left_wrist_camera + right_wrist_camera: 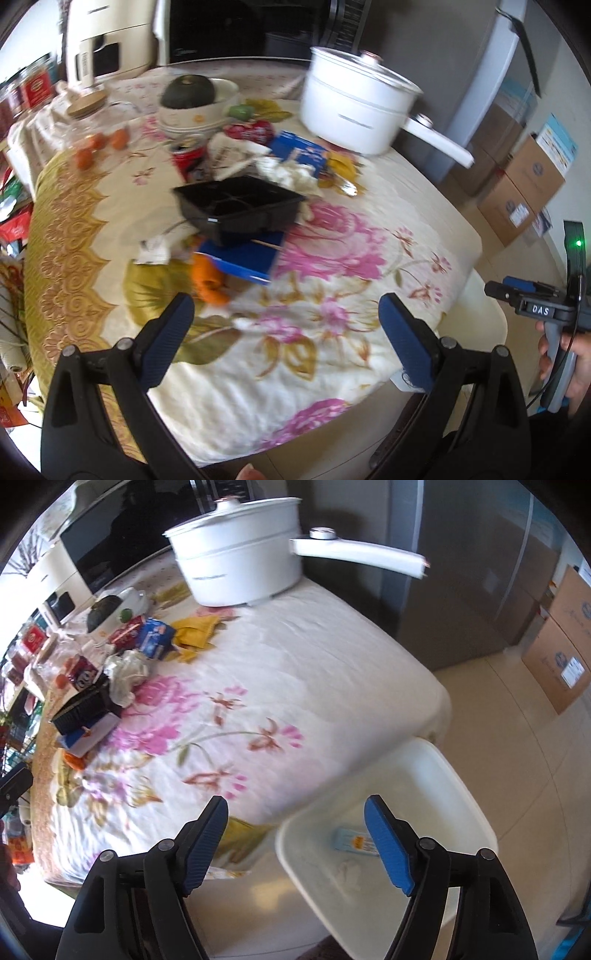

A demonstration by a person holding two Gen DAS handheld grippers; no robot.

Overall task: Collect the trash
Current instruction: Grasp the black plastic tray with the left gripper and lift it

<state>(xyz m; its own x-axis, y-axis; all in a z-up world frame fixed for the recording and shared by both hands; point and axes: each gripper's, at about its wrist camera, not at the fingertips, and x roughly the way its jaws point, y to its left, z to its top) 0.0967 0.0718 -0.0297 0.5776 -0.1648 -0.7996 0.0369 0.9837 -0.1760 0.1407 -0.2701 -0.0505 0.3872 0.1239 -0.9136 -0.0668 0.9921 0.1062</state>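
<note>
In the white bin point(454, 775), a wrapper point(352, 842) lies lengthwise between the wide, empty right hand-held gripper point(299, 845).

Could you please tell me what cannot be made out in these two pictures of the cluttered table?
- Wrapper in the white bin, right wrist view: partly hidden behind a gripper finger; print blurred.
- Red can, left wrist view: label blurred, base behind the black tray.
- Orange thing, left wrist view: too blurred to identify.

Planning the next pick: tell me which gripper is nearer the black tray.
Left. The left gripper hangs open over the tablecloth, facing the black tray just ahead. The right gripper is open off the table edge over the white bin, farther away.
</note>
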